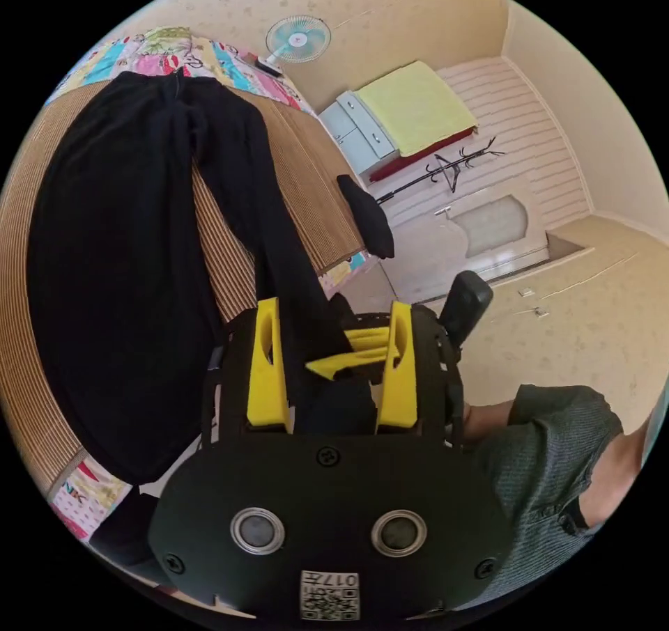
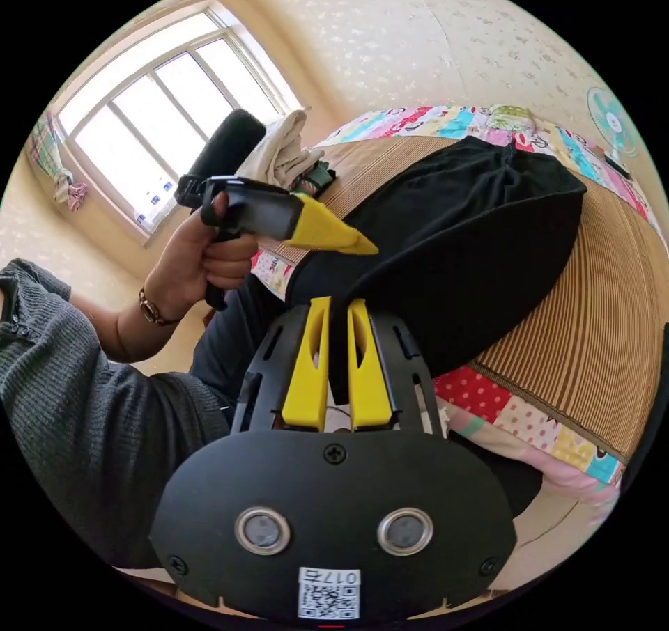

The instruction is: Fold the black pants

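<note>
Black pants (image 1: 118, 269) lie lengthwise on woven mat (image 1: 306, 171) over patchwork bedspread (image 1: 209, 60), waistband at far end near fan (image 1: 298, 39), legs running toward bed's near edge. Fabric matte black, creased; one leg (image 1: 272, 241) drawn up off mat. Left gripper (image 1: 333, 359) spread wide, that leg passing between jaws, other gripper's yellow tip beside it. Right gripper (image 2: 339, 352) clamped tight on pants hem (image 2: 341, 373) at mat edge. Left gripper (image 2: 327, 230) seen there in person's hand (image 2: 202, 255).

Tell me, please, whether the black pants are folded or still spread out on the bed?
Mostly spread: the black pants lie open across the woven mat, waistband far, one leg trailing off into the left claw. No finished fold shows.
</note>
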{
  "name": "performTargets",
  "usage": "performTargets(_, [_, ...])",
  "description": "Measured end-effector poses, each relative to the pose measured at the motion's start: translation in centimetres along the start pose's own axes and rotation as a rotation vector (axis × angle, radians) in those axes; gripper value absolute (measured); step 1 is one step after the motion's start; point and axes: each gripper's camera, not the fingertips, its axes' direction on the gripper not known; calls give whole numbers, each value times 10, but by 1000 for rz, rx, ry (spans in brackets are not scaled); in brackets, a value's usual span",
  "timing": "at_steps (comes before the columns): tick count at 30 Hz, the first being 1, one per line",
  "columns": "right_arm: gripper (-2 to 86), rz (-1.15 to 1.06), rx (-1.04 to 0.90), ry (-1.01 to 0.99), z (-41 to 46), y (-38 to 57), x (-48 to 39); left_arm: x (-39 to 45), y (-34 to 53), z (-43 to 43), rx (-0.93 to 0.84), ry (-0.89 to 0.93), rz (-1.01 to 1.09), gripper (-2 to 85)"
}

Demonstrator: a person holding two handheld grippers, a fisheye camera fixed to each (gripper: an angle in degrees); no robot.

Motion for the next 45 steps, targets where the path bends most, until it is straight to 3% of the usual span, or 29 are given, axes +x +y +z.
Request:
performTargets(3, [25, -47, -33, -23, 10, 1, -15, -16, -7, 23, -73, -63, -55, 122])
performTargets(5, [34, -72, -87, -28, 7, 5, -12, -21, 1, 27, -69, -56, -19, 21])
performTargets(7, [42, -100, -108, -113, -7, 9, 2, -26, 8, 26, -40, 21, -15, 6])
performTargets(10, [41, -30, 28, -190, -54, 4, 60, -34, 18, 28, -2, 71, -40, -3])
performTargets(12, [37, 234, 139, -84, -85, -24, 137, -35, 21, 32, 6, 84, -46, -5])
performTargets(15, [60, 531, 144, 78, -91, -90, 233, -31, 23, 43, 14, 119, -35, -6])
performTargets(21, [120, 675, 173, 354, -36, -247, 334, -8, 20, 67, -4, 133, 18, -7])
performTargets(24, [104, 723, -27, 479, 18, -298, 360, -1, 21, 61, 17, 129, 52, -7])
performTargets(26, [65, 741, -130, 581, 43, -317, 364, -6, 23, 49, 49, 155, 50, -7])
performTargets(28, [39, 690, -78, 696, 49, -338, 339, -15, 30, 33, 77, 184, 49, -7])
performTargets(33, [20, 217, 222, 1019, 85, -400, 158, -40, 84, -52, 160, 235, 112, -8])
performTargets(37, [18, 24, 241, 823, 134, -440, 75, -64, 160, -116, 249, 173, 19, -8])
performTargets(39, [18, -6, 228, 583, 165, -457, 60, -76, 189, -131, 293, 92, -71, -8])
performTargets(42, [17, 86, 240, 341, 177, -450, 66, -100, 228, -144, 359, -3, -199, -7])
performTargets(45, [26, 147, 241, 220, 166, -403, 69, -131, 257, -143, 381, -90, -333, -7])
